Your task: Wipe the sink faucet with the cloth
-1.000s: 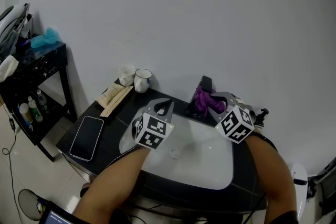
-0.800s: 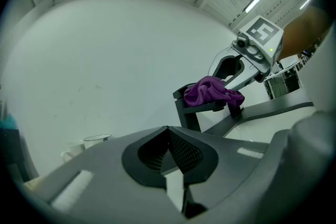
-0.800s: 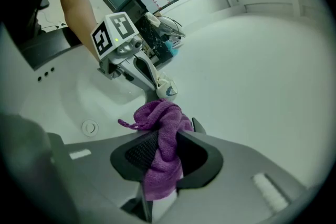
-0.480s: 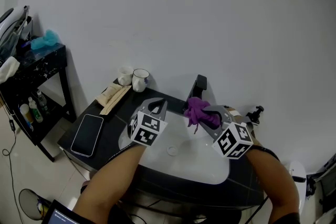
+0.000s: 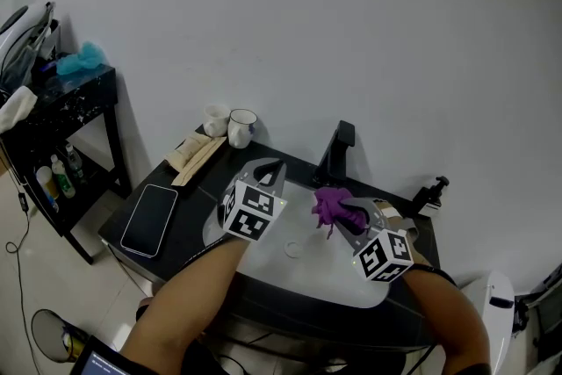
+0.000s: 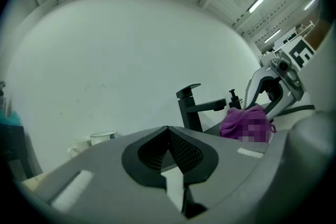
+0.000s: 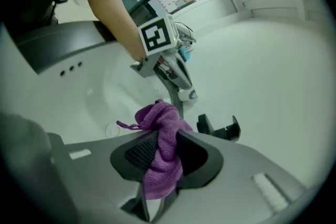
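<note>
- Faucet (image 5: 336,152) stands black at the back rim of the sink (image 5: 329,272); far left, a phone (image 5: 149,219) and 2 cups (image 5: 241,129) sit on the counter, within reach of a stray swing.
- Left gripper (image 5: 276,169), jaws pressed together on nothing, hovers over the basin, where it could bump the spout.
- Cloth (image 5: 329,203) hangs bunched over the basin, pinched in the right gripper (image 5: 341,212), apart from the faucet; a thin hold could slip, or bare jaw scrape metal.
</note>
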The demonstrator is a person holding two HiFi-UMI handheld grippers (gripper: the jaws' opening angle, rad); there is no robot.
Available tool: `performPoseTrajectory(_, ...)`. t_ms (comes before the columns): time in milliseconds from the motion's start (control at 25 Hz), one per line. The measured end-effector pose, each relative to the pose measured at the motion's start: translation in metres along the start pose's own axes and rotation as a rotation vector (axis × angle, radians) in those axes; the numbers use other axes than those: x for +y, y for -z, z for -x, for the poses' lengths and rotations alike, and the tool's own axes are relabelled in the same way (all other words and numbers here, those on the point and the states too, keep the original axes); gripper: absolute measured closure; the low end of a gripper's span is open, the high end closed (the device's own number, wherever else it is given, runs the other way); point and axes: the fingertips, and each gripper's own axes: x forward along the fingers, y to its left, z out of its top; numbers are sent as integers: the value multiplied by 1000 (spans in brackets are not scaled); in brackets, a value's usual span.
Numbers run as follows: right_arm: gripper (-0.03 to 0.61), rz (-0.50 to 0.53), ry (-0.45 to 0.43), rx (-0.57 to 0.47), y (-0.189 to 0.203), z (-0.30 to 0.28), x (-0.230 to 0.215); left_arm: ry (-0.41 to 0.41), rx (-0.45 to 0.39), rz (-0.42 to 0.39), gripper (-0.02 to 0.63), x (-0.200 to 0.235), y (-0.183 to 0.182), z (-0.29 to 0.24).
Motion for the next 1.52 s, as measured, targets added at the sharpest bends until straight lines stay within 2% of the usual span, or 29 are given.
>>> performPoseTrajectory(200,466,-28,184,1,17,-26,-30,7,5,2,597,-1,2,-3)
performPoseTrajectory(440,466,-53,235,43,31,-57,-46,23,-1,7,597,-4,2,-10)
performPoseTrajectory(760,465,-69,215,88,45,-85,-51,41,-4,-1,597,-9,2,-15)
performPoseTrajectory(1080,460,-10,88,119,45,-97,-13,43,4,-6,597,-9,4,-15)
performPoseTrajectory(1360,459,20,70,112,43,-82,-1,41,10,-12,597,-9,5,-13)
performPoseTrajectory(1520,459,12,96,120,53,-62,-11,42,13,-16,597,-10,6,-12)
